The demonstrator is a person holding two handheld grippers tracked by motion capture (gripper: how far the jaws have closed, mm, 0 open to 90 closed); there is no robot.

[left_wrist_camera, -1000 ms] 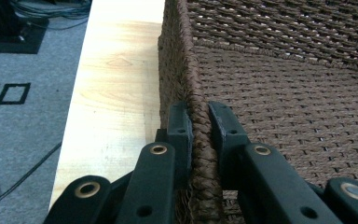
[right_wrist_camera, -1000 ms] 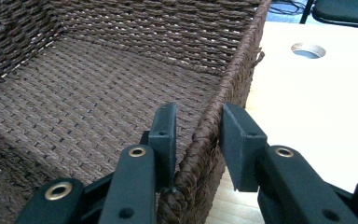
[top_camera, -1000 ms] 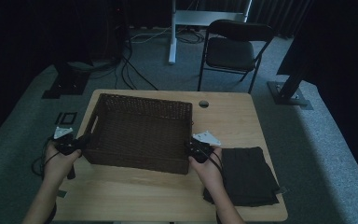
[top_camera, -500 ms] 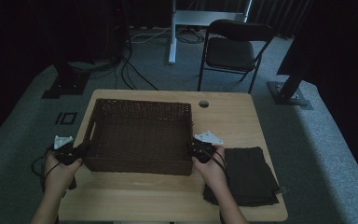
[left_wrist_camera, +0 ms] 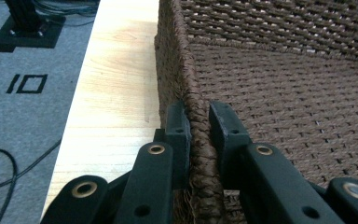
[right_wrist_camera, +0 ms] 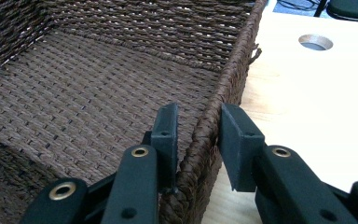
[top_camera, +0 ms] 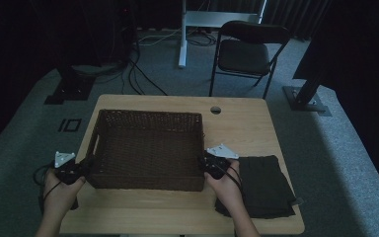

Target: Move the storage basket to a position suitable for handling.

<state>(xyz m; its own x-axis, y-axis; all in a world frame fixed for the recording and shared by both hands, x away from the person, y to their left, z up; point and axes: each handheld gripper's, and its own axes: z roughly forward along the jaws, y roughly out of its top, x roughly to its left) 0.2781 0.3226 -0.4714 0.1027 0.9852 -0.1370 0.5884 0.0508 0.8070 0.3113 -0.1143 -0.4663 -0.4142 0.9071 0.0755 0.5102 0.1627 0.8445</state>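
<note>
High view: left gripper (top_camera: 79, 168) clamps the basket (top_camera: 148, 148) by its left rim, right gripper (top_camera: 208, 163) apparently its right rim; a cloth (top_camera: 266, 185) lies beside.

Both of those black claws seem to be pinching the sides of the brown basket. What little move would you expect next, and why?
Probably a slight, even pull of the basket toward the table's near edge. The left gripper has its jaws shut on the left wall's rim, and the right gripper is shut on the right wall's rim. The basket sits flat on the table, with a dark folded cloth lying to its right, so moving both sides together should keep it straight.
</note>
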